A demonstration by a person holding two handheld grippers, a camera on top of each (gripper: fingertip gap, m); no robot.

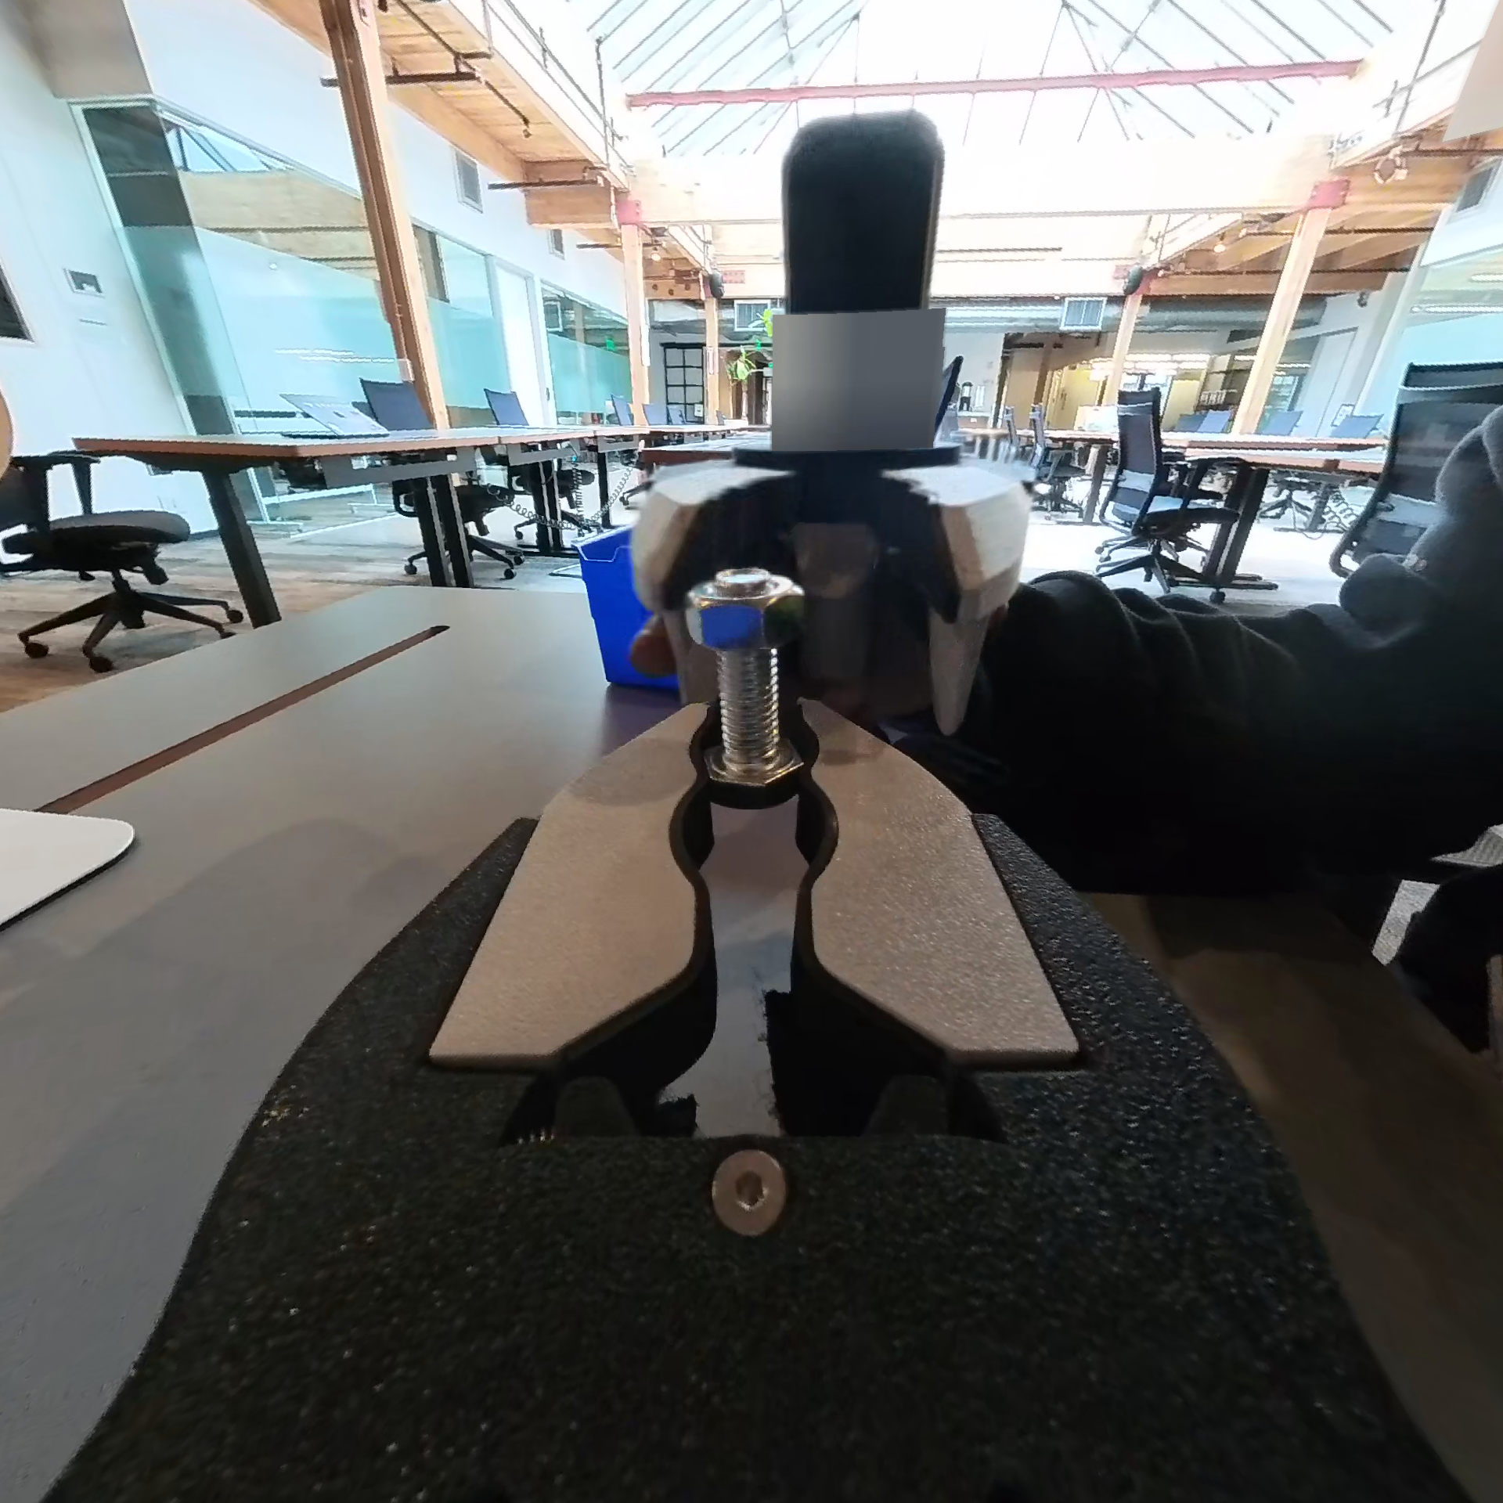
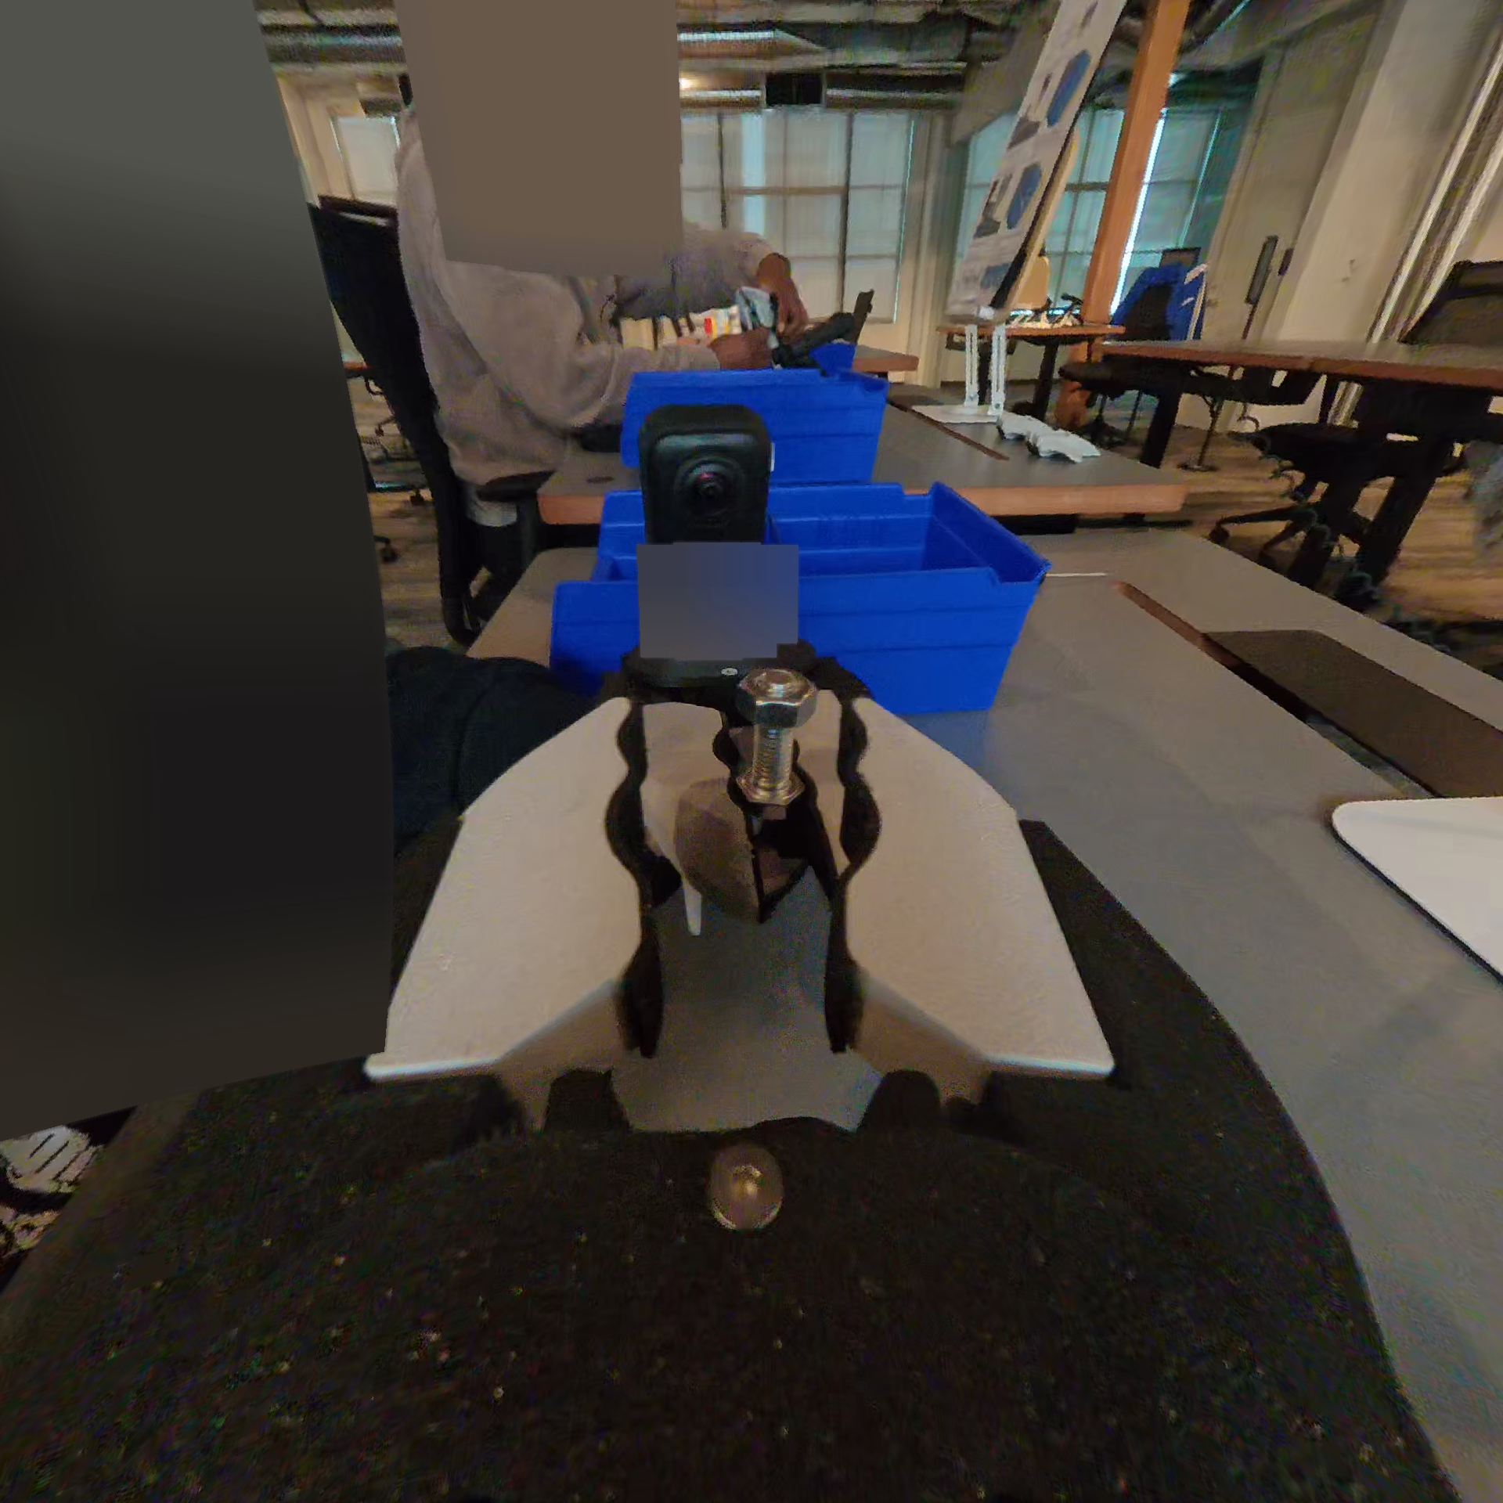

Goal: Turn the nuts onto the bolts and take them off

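A silver bolt stands upright with its hex head down. My left gripper is shut on that head. A silver nut sits at the top end of the thread. My right gripper faces it from the far side, held by a dark-sleeved arm, with its jaws wide open. In the right wrist view the nut and bolt stand at the mouth of my open right gripper, nearer its right finger, and I cannot tell if they touch. The left gripper holds the bolt from behind.
Both grippers hover over a grey table. Blue bins stand behind the left gripper; one shows in the left wrist view. A white pad lies at the table's side. A person sits at the neighbouring table. The grippers' ends are close to 5 centimeters from one another.
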